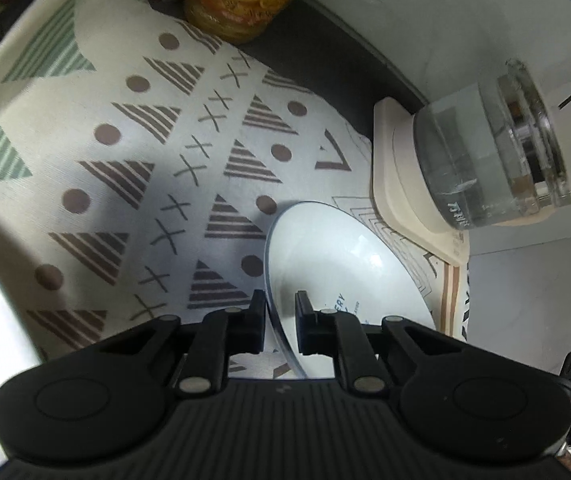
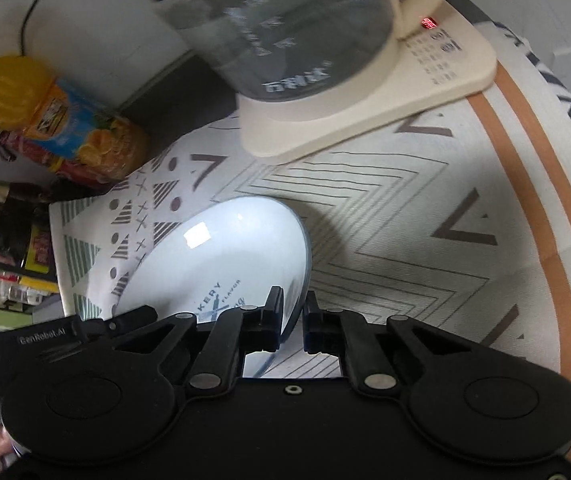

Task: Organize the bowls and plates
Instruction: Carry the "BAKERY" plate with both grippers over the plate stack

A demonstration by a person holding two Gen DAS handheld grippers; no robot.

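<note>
Both the left gripper (image 1: 280,322) and the right gripper (image 2: 293,320) are clamped on opposite rims of one white plate (image 1: 337,256), tilted over the patterned cloth (image 1: 125,152), with the glass kettle (image 2: 285,20) close behind and a juice bottle (image 2: 73,128) farther off

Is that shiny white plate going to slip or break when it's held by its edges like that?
The glossy white ceramic plate looks stiff and probably slippery: light glares off it. It's pinched only at its thin rim, so it could slide or chip if dropped.
</note>
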